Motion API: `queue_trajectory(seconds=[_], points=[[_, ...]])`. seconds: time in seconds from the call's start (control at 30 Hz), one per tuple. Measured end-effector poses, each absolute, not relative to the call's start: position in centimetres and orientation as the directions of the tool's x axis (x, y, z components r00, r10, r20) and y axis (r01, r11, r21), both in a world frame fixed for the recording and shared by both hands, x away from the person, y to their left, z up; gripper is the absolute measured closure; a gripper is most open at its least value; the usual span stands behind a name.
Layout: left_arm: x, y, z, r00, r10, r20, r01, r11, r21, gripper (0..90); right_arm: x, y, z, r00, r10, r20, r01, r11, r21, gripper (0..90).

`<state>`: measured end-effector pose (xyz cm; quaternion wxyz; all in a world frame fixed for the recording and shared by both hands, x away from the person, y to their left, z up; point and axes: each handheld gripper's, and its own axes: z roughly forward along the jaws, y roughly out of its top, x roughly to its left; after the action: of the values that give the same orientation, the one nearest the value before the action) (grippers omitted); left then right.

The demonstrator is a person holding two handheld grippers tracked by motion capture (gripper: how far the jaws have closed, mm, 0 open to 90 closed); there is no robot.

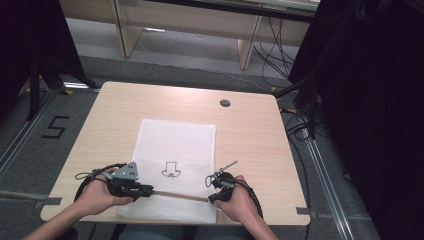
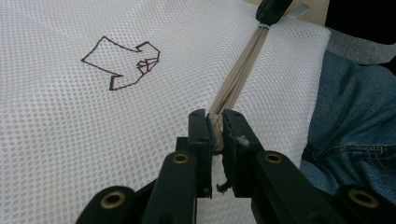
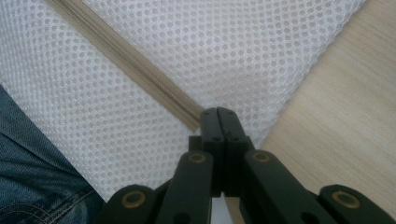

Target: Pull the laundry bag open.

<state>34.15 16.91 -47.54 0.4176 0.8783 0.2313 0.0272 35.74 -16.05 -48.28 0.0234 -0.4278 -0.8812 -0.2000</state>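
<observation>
a white mesh bag (image 1: 175,165) is lying flat on the wooden table (image 1: 250,135), its near edge reaching the table's front edge by the person's lap, with a small dark outline drawing (image 1: 171,170) showing on its middle. a beige zipper (image 1: 180,195) is running across the near part of the bag, from one gripper to the other.

the left gripper (image 1: 148,190) is sitting at the zipper's left end, held in the left hand (image 1: 97,195); in the left gripper view its jaws are closing on a small pale piece at the end of the zipper (image 2: 236,74), with a narrow gap showing between them below the pinch. the piece looks like the zipper's pull or end tab, though it is too hidden to tell which.

the right gripper (image 1: 212,198) is sitting at the zipper's right end near the bag's right edge, held in the right hand (image 1: 237,202). in the right gripper view its jaws are pressing together right where the zipper (image 3: 130,60) is ending, clamping on that end, with the mesh (image 3: 243,51) beside them and bare table (image 3: 336,126) just past the bag's edge.

the person's blue jeans (image 2: 355,121) are showing just beyond the bag's near edge
</observation>
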Motion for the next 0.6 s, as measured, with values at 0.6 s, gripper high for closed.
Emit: queue_trajectory(seconds=[0.6], points=[[34.08, 16.99, -47.64, 0.893, 0.422, -0.155, 0.387, -0.544, 0.745, 81.9, 35.87, -16.15, -48.40, -0.646, 0.735, 0.206, 0.751, 0.564, 0.343, 90.0]])
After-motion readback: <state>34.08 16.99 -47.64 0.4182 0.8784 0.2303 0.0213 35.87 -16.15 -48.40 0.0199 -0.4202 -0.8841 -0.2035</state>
